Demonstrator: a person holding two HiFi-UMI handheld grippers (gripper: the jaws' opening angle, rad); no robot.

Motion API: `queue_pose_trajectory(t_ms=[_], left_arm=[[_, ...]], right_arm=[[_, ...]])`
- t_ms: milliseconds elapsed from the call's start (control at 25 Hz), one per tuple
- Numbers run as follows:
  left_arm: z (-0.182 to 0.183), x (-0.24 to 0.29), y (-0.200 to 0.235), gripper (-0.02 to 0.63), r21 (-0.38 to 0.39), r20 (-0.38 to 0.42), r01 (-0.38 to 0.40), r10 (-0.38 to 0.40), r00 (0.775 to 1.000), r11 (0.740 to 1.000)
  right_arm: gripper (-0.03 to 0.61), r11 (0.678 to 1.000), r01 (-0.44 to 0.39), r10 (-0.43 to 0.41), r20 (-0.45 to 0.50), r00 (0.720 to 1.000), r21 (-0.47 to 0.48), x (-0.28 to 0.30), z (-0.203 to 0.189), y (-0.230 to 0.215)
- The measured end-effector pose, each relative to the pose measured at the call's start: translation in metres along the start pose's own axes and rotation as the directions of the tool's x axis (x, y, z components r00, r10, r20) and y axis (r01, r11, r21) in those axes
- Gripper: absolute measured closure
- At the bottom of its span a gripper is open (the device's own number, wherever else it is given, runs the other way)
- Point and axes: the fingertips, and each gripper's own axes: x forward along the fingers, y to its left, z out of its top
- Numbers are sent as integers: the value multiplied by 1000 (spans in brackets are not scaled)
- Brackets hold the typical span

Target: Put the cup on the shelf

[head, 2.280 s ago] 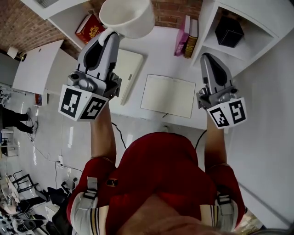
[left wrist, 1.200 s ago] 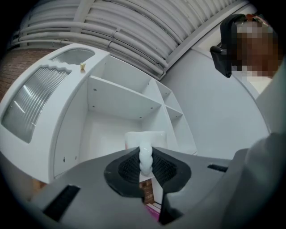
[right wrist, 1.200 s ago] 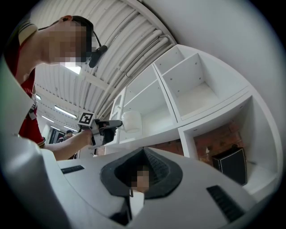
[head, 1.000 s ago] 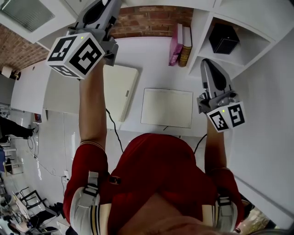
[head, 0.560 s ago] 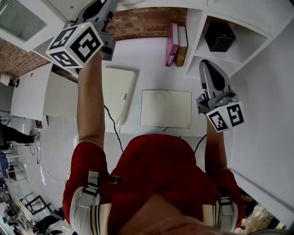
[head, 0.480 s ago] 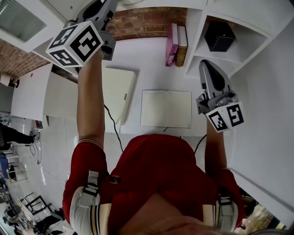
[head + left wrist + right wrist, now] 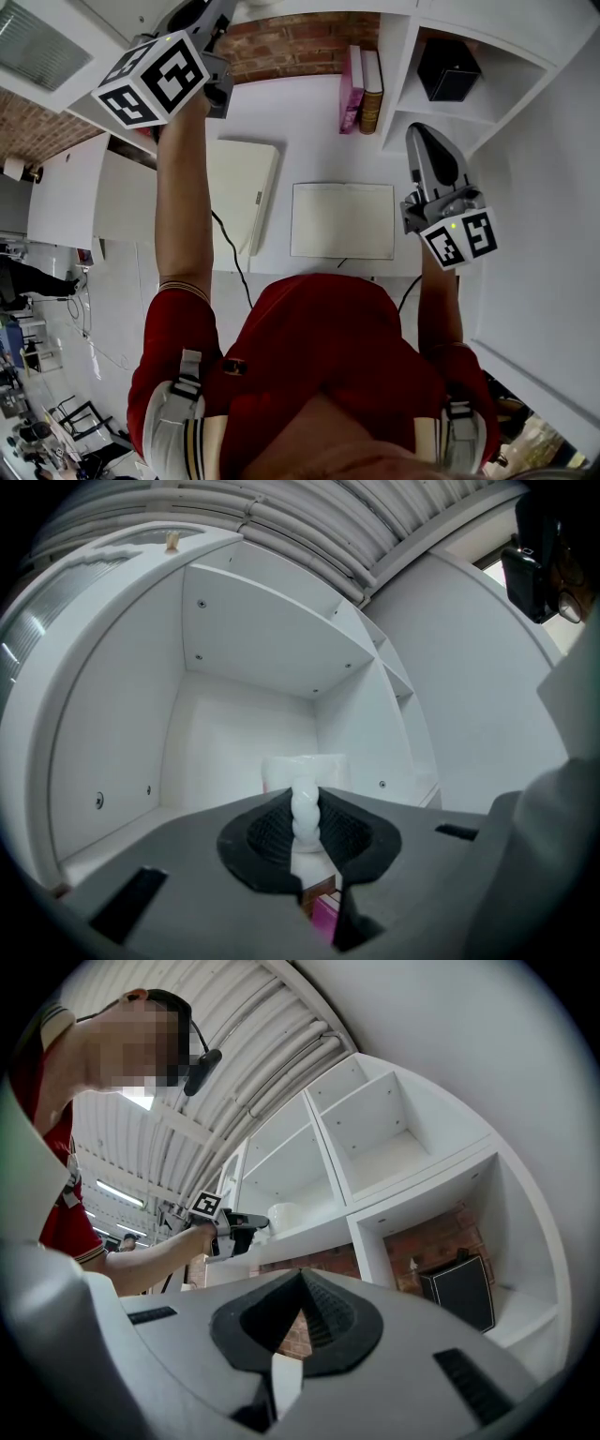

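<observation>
In the head view, the left tongs [image 7: 208, 19] have risen from over the tabletop [image 7: 300, 122] to the top edge of the frame. The cup, in sight there two seconds ago, is now out of frame, up at the shelf. The right tongs [image 7: 429, 141] hang below the shelf, unmoved. In the left gripper view, the left tongs are clenched on the handle of the white cup [image 7: 305, 778], which is inside an upper shelf [image 7: 122, 841] compartment. Whether its base touches the board is hidden. In the right gripper view, the right tongs are pressed together on nothing, and the cup sits at the shelf's front edge. Likely only lowering and letting go remain.
</observation>
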Motion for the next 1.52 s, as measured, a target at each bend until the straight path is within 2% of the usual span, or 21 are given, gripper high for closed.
queue_pose_trajectory(t_ms=[480,760,1200,1520], left_arm=[[-2,5,1,561,4,15,-18,18,1000,1000],[-2,-2,0,500,4,40,-13,13,999,1000],[0,-33,-6,466,47,99,-14,10,995,999],[-14,-71,-22,465,14,133,27,-28,991,1000]], right_arm=[[581,1000,20,-20,-4,1000,7,-5,-3,3],[581,1000,19,-19,-9,1000,-2,-6,-2,10],[581,1000,8,-8,-20,1000,-12,-7,-2,25],[581,1000,-3,2,-20,1000,-21,-3,0,40]])
